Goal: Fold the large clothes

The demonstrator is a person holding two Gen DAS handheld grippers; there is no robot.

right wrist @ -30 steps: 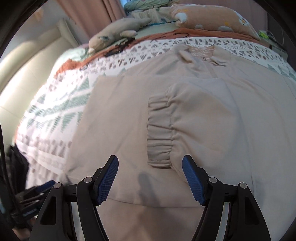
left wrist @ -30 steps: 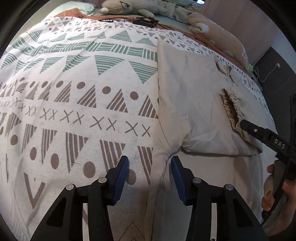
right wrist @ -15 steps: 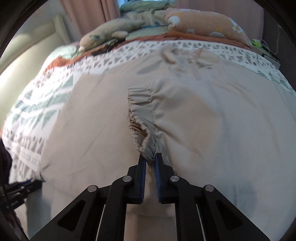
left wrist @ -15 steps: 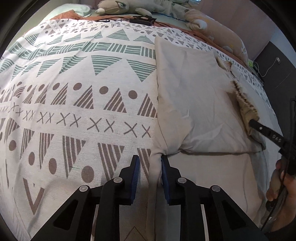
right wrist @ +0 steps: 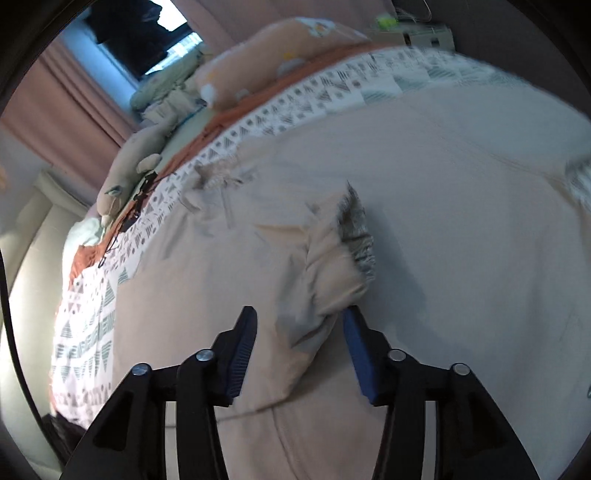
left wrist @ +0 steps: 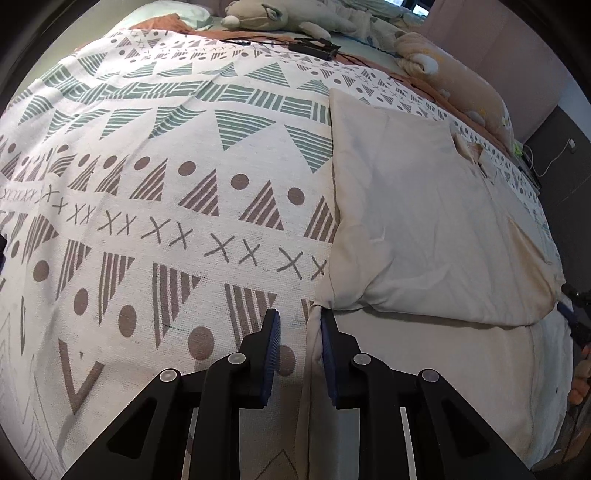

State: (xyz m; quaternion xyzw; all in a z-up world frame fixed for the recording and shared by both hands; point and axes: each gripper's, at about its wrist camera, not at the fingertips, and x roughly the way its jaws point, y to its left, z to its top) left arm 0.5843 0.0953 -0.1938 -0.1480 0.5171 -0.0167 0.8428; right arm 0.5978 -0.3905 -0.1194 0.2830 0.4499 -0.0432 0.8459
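A large beige garment lies spread on the patterned bedspread, one sleeve folded across its body. My left gripper is open at the garment's left edge, where the sleeve fold meets the side seam; the cloth touches its right finger. In the right wrist view the garment fills the frame. My right gripper is open, and the sleeve's gathered cuff lies loose between and just beyond its fingers. The right gripper's tip shows at the far right of the left wrist view.
Plush toys and pillows lie along the head of the bed, with a dark cable and device near them. A pink curtain and window are behind the bed. A cream wall panel is at left.
Both grippers closed on the cloth half a second ago and have opened now. The right gripper carried the sleeve cuff to the right and let it go. The left let go of the edge.
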